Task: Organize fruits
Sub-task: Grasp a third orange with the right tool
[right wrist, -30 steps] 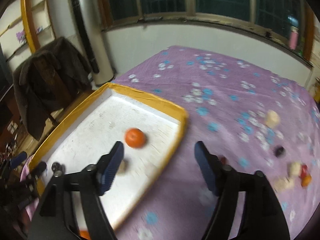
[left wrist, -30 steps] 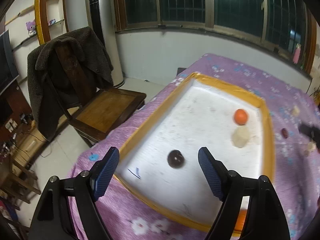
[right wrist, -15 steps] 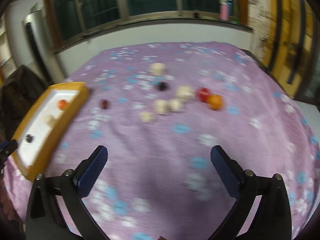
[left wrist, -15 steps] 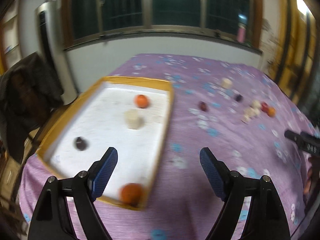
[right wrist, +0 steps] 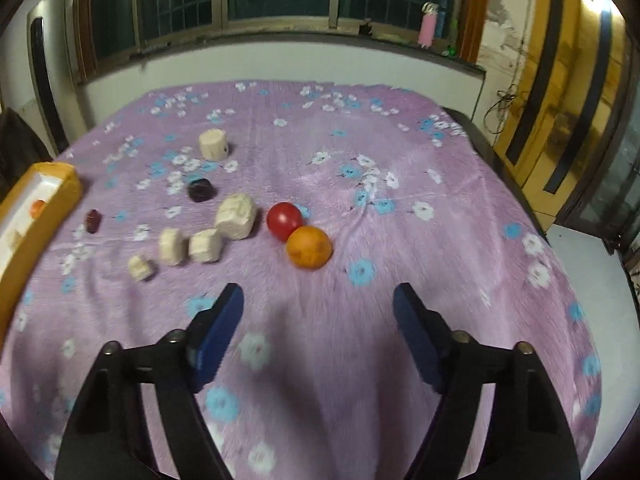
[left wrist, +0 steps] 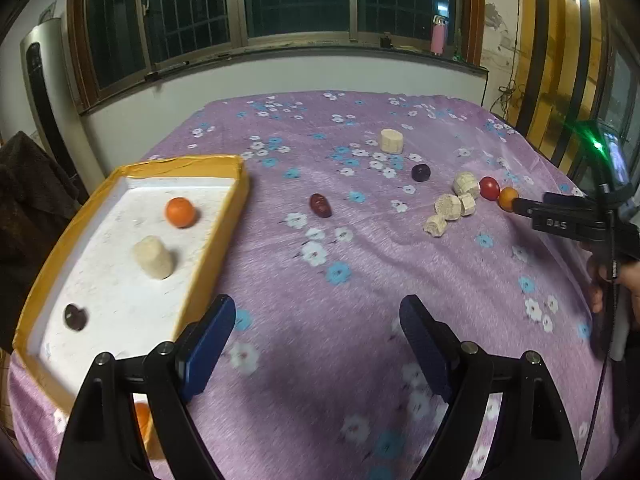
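My left gripper (left wrist: 316,344) hangs open over the purple flowered cloth, just right of the yellow-rimmed white tray (left wrist: 208,264). An orange (left wrist: 180,212), a cream cylinder (left wrist: 153,258) and a dark fruit (left wrist: 75,317) lie in the tray. My right gripper (right wrist: 320,320) has nothing between its jaws, which are closing. Just beyond it lie an orange (right wrist: 309,247) and a red tomato (right wrist: 284,220). Left of them are cream pieces (right wrist: 236,216), a dark plum (right wrist: 200,190) and a red date (right wrist: 93,221). In the left wrist view the right gripper (left wrist: 524,206) reaches in beside that orange (left wrist: 507,197).
A separate cream cylinder (right wrist: 214,145) stands farther back on the cloth. Another orange (left wrist: 142,420) shows behind my left finger at the tray's near corner. A dark-draped chair (left wrist: 24,200) is left of the table; a hand (left wrist: 616,280) holds the right gripper.
Both views have swung right, from over the tray to the open cloth and the loose fruit. The right jaws spread wider, then narrowed again. The left jaws kept their width.
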Demonstrator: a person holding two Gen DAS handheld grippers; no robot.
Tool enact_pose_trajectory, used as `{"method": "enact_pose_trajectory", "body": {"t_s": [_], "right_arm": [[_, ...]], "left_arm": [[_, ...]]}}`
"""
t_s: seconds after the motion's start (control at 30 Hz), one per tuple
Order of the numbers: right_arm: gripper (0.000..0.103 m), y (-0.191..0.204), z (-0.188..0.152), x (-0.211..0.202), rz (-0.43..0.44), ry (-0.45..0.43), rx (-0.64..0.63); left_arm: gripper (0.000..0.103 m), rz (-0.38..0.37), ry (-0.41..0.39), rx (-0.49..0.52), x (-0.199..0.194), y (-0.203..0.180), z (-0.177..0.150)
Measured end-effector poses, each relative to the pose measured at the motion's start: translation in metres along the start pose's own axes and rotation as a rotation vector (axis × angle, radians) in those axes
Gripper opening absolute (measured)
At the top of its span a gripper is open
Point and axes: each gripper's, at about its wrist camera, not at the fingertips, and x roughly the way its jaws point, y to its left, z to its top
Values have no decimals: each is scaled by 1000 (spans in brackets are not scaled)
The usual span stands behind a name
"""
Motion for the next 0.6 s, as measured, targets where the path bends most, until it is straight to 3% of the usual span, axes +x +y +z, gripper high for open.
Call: {"method": "enact_pose_trajectory", "body": {"t_s": [0.27, 0.33, 0.37, 0.6], "right_arm": [[53, 4, 20, 42, -3, 38, -88], [36, 5, 22, 52, 20, 69, -96], [33, 6, 21, 55, 23, 79, -96], [33, -10, 10, 27, 42, 22, 0]], "left_arm": [[84, -22, 33, 9, 26, -18, 13], [84, -34, 29, 9, 29, -23, 17], [84, -38, 28, 10, 32, -26, 19], [84, -110, 22, 38, 54, -68, 39]]}}
